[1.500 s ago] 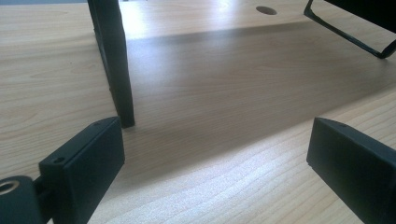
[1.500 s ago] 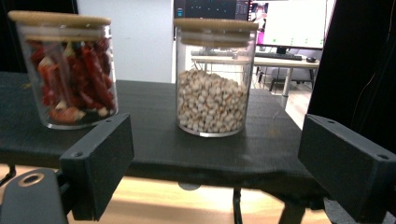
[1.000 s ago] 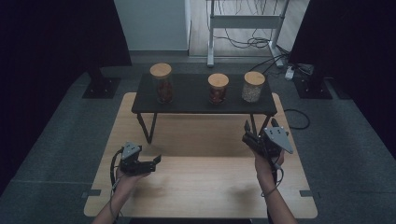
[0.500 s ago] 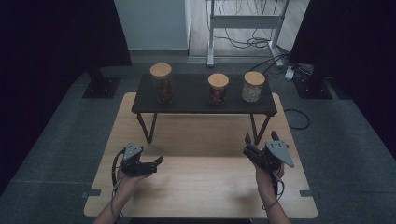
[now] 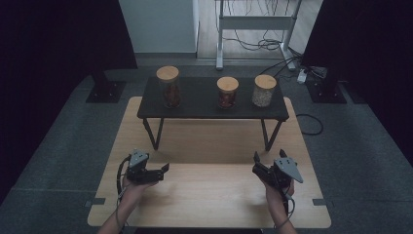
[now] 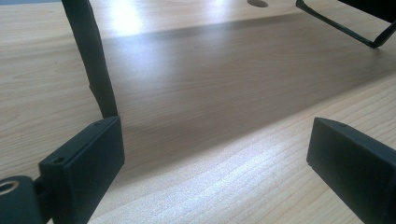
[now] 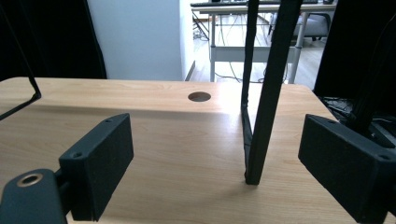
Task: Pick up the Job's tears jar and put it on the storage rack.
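Three jars stand in a row on the black shelf (image 5: pixel 204 105), the low dark stand that sits across the far part of the wooden table (image 5: pixel 209 195), and we take that shelf as our landmark. At the shelf's left end is the tall jar (image 5: pixel 168 87) with a wooden lid and dark contents; near the shelf's middle is the short jar (image 5: pixel 227 91) with brownish contents; toward its right end is the pale jar (image 5: pixel 264 90), filled with something light. All three are upright and well apart from each other. In front of the shelf, on the person's side and below its left legs, we see the left gripper (image 5: pixel 164 168) held in the left hand (image 5: pixel 134 183) low over the bare wood, its jaws pointing to the right and standing apart with nothing between them; in the left gripper view one shelf leg (image 6: pixel 93 60) rises just beyond the left jaw. In front of the shelf's right end we see the right gripper (image 5: pixel 255 163) in the right hand (image 5: pixel 275 187), jaws apart and empty; the right gripper view looks past them at a shelf leg (image 7: pixel 268 93) and a round hole (image 7: pixel 199 96) in the tabletop.
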A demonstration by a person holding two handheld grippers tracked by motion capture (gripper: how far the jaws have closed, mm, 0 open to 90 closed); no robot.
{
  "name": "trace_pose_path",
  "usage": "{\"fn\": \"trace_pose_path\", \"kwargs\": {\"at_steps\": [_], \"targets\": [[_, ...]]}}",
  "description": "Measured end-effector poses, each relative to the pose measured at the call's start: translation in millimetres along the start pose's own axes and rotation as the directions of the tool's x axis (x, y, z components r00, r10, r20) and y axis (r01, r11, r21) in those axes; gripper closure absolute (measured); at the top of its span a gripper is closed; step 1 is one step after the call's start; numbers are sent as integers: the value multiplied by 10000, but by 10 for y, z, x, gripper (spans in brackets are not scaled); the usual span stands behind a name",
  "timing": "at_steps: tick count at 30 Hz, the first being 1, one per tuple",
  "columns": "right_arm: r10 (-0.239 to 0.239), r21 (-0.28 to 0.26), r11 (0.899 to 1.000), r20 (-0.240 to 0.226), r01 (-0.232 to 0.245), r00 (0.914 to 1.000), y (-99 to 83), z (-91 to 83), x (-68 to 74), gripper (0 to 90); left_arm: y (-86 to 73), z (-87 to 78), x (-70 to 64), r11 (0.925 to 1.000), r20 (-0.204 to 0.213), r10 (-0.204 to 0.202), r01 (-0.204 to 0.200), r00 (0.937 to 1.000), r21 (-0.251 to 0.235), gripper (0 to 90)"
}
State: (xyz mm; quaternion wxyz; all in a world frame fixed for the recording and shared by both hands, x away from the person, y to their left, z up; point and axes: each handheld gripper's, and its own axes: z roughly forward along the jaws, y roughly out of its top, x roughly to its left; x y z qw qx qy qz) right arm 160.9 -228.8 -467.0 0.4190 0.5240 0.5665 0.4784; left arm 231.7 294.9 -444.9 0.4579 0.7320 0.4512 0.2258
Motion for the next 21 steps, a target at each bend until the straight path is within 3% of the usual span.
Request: {"fn": "trace_pose_path", "kwargs": {"at_steps": [21], "targets": [[16, 84, 10000, -80, -15, 10000, -31, 18, 3, 104, 2, 17, 17, 10000, -3, -68, 68, 10000, 73, 37]]}}
